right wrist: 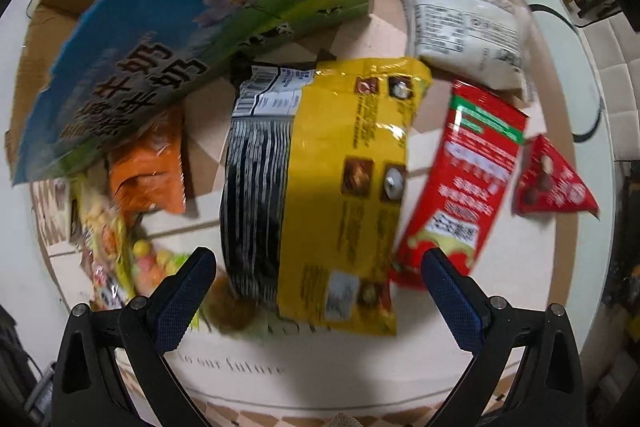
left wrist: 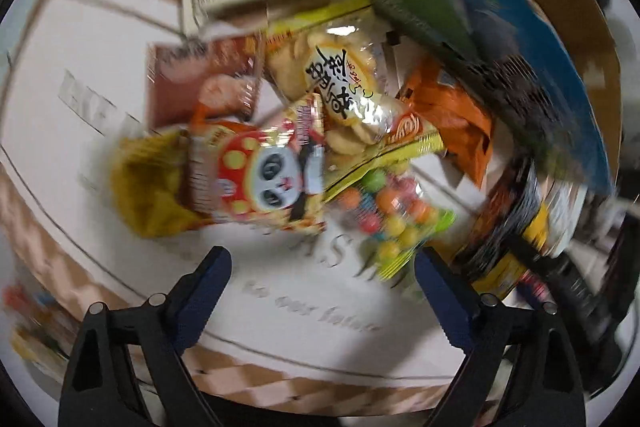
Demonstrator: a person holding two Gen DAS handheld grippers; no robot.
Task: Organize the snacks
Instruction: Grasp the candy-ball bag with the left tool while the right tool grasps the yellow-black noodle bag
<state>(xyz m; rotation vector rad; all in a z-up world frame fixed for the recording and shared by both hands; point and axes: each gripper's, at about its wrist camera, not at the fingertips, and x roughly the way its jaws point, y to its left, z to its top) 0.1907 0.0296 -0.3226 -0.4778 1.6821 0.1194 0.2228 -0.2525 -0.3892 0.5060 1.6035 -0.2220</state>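
Both tools gape wide, gripping nothing: left tool (left wrist: 322, 269) over the panda bag (left wrist: 256, 175), right tool (right wrist: 318, 273) over the yellow bag (right wrist: 344, 187).

Black grippers (left wrist: 322, 267) (right wrist: 318, 269), blue textured pads, silver pivot screws

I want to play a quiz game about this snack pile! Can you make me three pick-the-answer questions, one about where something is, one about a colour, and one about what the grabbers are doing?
1. Where is the orange packet?
A. Partly under the blue box
B. On the red pouch
C. Inside a gripper

2. What colour is the triangular packet?
A. Green
B. Red
C. White

3. How is the right gripper?
A. Shut on a bag
B. Open, holding nothing
C. Out of view

Answers:
1 A: the box edge overlaps its top.
2 B: it is plainly red.
3 B: the fingers stand wide apart above the yellow and black bag.
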